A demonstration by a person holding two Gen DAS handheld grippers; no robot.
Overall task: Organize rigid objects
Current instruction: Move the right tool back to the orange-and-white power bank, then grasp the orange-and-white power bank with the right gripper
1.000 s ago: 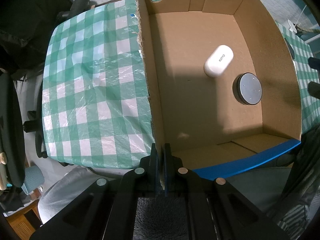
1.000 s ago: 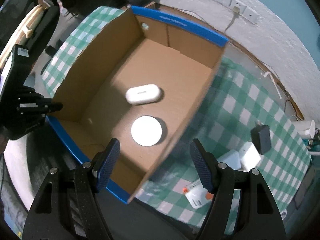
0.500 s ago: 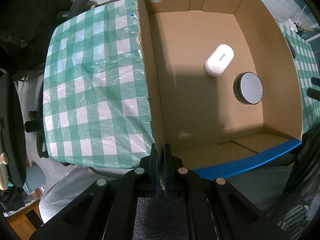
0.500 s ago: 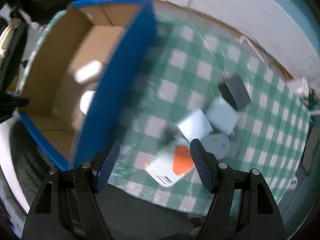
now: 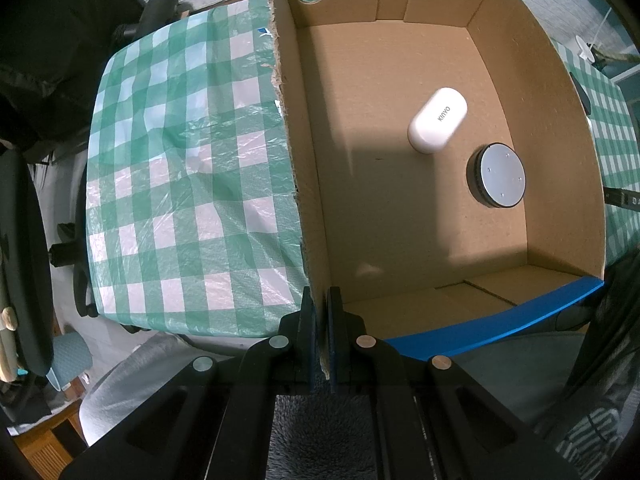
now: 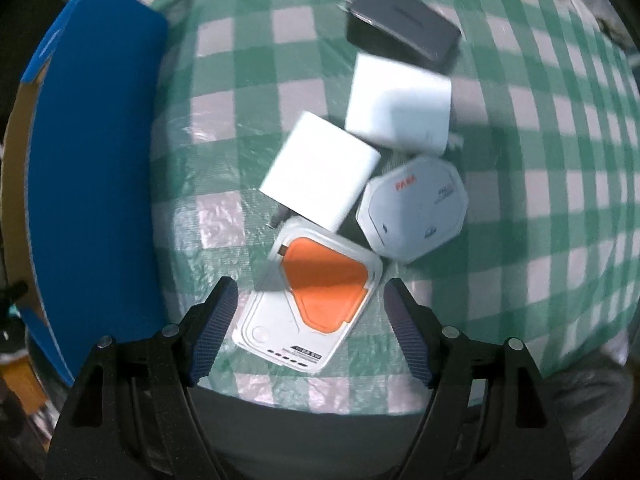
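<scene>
Matt brown cardboard box point(image 5: 400, 208), glossy crinkled plastic tablecloth point(image 5: 192, 168), smooth white, probably plastic case point(image 5: 437, 120)

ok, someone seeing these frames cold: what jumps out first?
Probably the white power bank with the orange panel, lying on the green checked tablecloth between the fingers of the right gripper, whose jaws are opening. Next, the open brown cardboard box with blue-taped rims, holding a white oval case and a grey round disc. The left gripper is clamped on its torn side wall.
</scene>
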